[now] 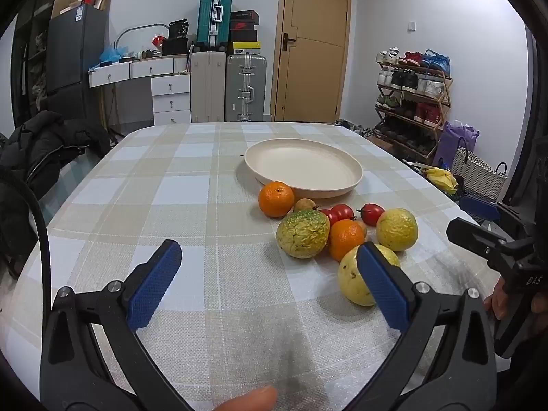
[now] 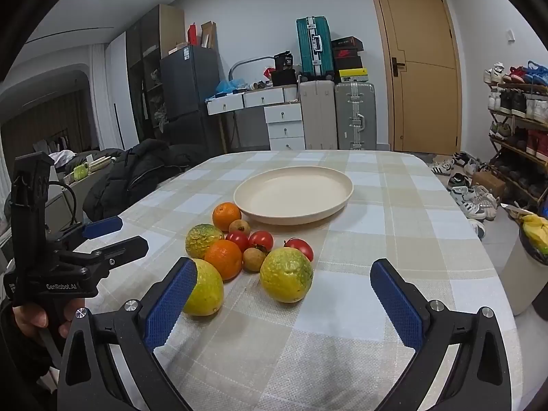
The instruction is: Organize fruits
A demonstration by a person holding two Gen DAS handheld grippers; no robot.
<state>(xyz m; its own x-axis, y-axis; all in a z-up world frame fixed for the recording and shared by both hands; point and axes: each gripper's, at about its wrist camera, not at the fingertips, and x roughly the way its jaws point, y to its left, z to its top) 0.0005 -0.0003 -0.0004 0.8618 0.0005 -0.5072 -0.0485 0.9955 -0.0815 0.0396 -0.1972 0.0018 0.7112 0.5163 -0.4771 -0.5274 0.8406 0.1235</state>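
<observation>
A cream plate (image 1: 303, 166) (image 2: 293, 193) sits empty on the checked tablecloth. In front of it lies a cluster of fruit: two oranges (image 1: 276, 198) (image 2: 224, 258), three yellow-green wrinkled fruits (image 1: 303, 233) (image 2: 287, 274), red tomatoes (image 1: 371, 213) (image 2: 261, 240) and small brown fruits (image 2: 253, 259). My left gripper (image 1: 270, 257) is open and empty, left of the cluster, its right finger in front of a yellow fruit (image 1: 352, 281). My right gripper (image 2: 284, 274) is open and empty, with a yellow-green fruit between its fingers further ahead. The left gripper also shows in the right wrist view (image 2: 113, 233).
A black jacket (image 1: 44, 147) hangs on a chair at the table's left edge. Suitcases (image 1: 245, 87), white drawers, a shoe rack (image 1: 412, 99) and a door stand beyond the table. A bin with yellow contents (image 2: 532, 236) stands at the right.
</observation>
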